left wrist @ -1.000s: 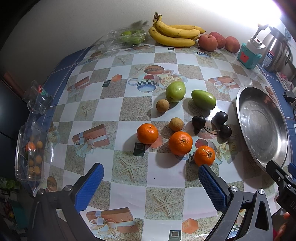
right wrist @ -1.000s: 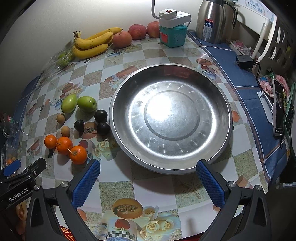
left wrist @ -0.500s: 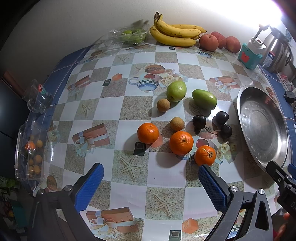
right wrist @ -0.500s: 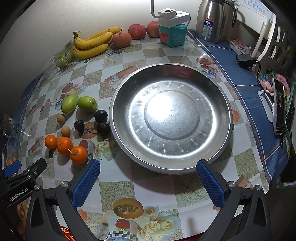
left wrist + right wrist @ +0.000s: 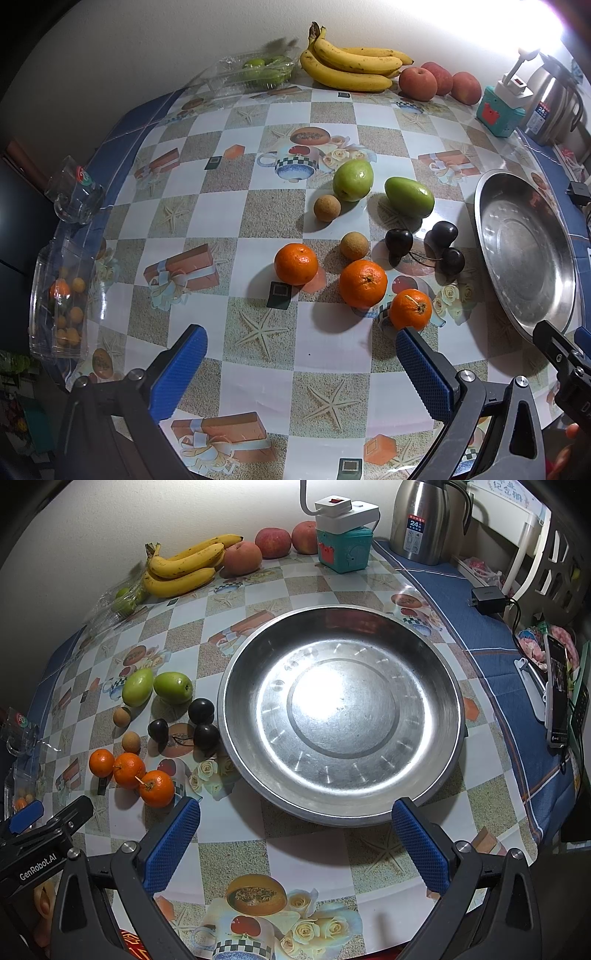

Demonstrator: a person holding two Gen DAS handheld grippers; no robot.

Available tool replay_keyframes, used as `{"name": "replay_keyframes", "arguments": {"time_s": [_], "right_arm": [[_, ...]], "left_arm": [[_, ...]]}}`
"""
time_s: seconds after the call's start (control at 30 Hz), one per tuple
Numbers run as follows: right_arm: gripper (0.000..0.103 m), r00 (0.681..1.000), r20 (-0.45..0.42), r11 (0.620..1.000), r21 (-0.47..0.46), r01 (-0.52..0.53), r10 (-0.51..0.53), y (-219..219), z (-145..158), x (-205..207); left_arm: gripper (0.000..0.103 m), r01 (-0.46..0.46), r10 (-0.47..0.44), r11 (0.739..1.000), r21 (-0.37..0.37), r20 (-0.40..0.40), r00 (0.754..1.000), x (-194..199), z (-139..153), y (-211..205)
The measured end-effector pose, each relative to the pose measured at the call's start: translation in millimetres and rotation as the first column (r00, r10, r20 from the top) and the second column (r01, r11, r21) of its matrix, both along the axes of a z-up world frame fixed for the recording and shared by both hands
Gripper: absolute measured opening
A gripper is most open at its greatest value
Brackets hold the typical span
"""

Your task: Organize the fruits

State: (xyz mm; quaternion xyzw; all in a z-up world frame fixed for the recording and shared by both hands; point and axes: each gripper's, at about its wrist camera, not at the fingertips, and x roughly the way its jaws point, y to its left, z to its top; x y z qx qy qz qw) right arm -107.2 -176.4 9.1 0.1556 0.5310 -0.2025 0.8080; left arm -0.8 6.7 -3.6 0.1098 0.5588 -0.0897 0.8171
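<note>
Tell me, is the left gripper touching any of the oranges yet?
Apart. The left wrist view shows the left gripper open, with bare tablecloth between its fingers, and the nearest orange just beyond its right fingertip.

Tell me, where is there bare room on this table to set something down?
Inside the round steel dish, which holds nothing, and on the checked tablecloth left of the three oranges. It is crowded between those oranges, the dark plums and the dish.

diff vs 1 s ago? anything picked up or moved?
Nothing visibly changed. Left gripper and right gripper are both open and empty, as before, apart from a barely visible drift of the left view. The three oranges, the dark plums and the green fruits lie where they were beside the empty steel dish.
</note>
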Motion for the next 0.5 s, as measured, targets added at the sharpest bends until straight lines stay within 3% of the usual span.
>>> {"name": "replay_keyframes", "arguments": {"time_s": [0.5], "right_arm": [[0.103, 1.0, -0.001, 1.0, 0.007, 0.006, -0.006, -0.4, -0.2, -0.2]], "left_arm": [[0.103, -0.008, 0.008, 1.0, -0.003, -0.013, 1.0, -0.3, -5.2, 3.3]]}}
